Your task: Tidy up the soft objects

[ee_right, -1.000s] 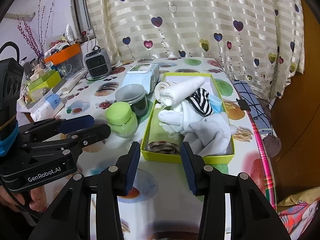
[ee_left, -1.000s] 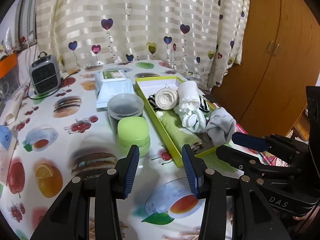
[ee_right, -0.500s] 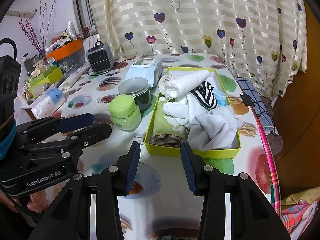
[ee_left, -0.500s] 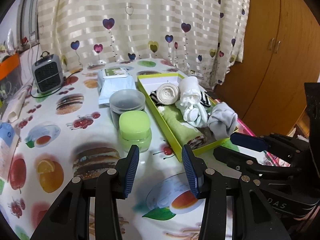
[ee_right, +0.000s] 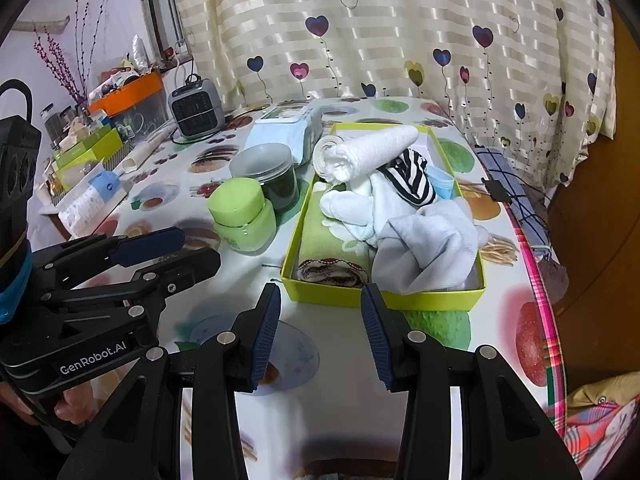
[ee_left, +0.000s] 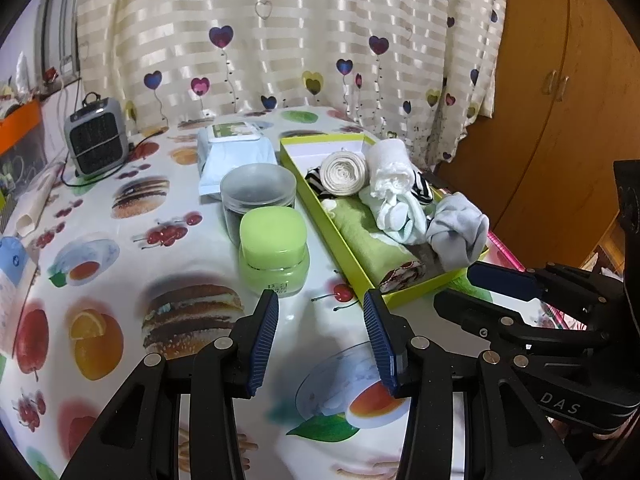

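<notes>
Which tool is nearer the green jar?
Left. The left tool hangs just before the green jar; the right tool faces the yellow-green box.

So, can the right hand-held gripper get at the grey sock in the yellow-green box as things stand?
Probably yes. The right hand-held gripper is open and empty, just short of the box's near wall, and the grey sock lies on top at that end, nothing covering it.

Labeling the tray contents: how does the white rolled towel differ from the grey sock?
The white rolled towel is a tight roll lying toward the far end of the yellow-green tray; the grey sock is a loose crumpled heap at the near end. White against pale grey. Both are soft cloth inside the tray, untouched by either gripper.
</notes>
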Motion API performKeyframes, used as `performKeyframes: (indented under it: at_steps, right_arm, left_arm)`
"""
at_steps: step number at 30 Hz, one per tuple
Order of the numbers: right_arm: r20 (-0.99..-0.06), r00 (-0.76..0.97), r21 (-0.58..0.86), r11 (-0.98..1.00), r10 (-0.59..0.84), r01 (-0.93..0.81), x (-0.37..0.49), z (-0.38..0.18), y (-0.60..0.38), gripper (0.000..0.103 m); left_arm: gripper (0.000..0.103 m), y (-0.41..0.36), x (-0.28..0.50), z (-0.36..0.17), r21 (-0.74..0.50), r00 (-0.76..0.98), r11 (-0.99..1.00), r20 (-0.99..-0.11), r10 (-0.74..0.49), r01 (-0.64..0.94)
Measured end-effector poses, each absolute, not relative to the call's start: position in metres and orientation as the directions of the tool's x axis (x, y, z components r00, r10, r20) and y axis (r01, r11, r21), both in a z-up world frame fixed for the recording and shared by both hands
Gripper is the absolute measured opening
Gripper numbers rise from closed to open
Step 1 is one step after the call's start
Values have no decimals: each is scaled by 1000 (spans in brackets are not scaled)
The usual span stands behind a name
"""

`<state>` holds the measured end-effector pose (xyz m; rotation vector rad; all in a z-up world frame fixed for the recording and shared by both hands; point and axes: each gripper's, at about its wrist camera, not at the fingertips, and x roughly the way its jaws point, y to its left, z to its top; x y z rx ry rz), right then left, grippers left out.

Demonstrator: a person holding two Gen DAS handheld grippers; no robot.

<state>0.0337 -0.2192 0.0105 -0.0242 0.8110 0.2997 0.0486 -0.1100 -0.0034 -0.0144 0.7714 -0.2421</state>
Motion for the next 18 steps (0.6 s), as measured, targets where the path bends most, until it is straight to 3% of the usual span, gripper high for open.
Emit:
performKeyframes:
  at_steps: [18]
  right_arm:
    - [-721, 644, 94, 957, 256, -275, 37, 8, -220, 43]
  left_arm:
    - [43, -109, 55, -9, -100, 681, 975, -701, -210, 198]
